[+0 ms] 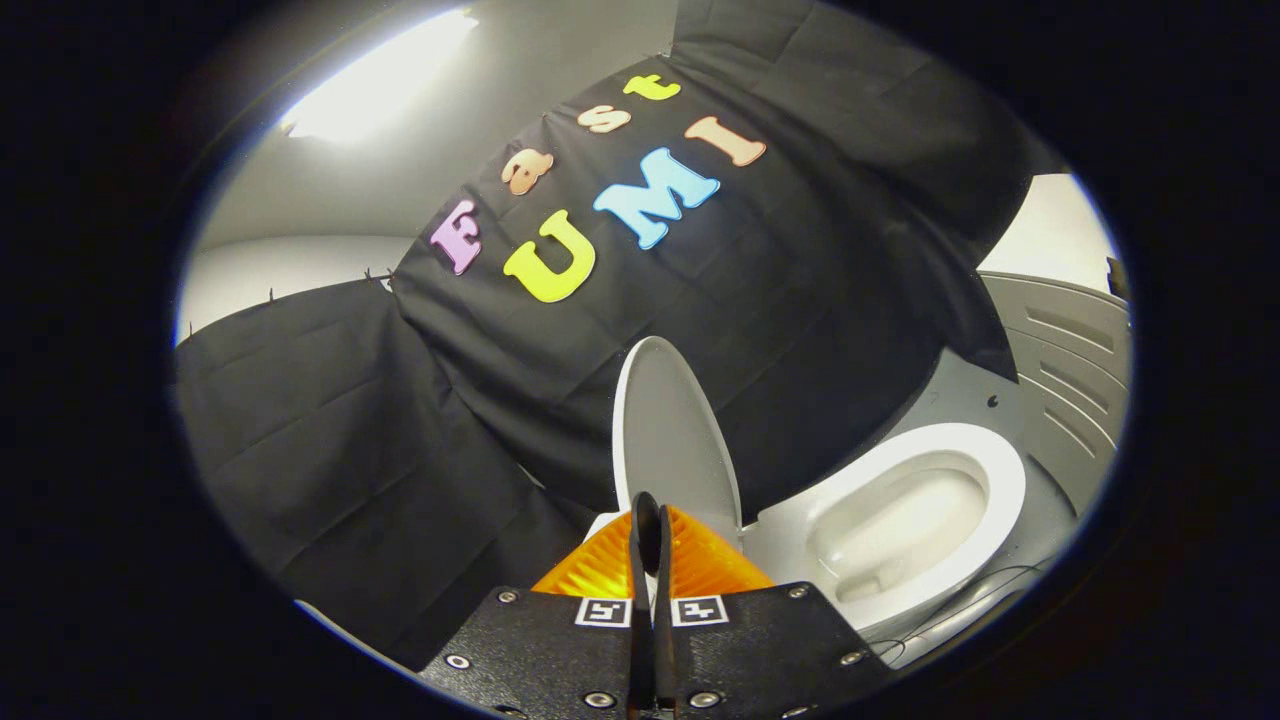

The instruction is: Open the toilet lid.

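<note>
The gripper has its two fingers pressed together with no gap showing and nothing held between them. Just ahead of the fingertips stands the toilet lid, raised upright on its hinge, its pale inner face turned toward the bowl. To the right of the fingers lies the toilet seat, down on the open white bowl. Beyond the lid hangs the black cloth wall, and past the bowl, farther right, a grey ribbed panel.
</note>
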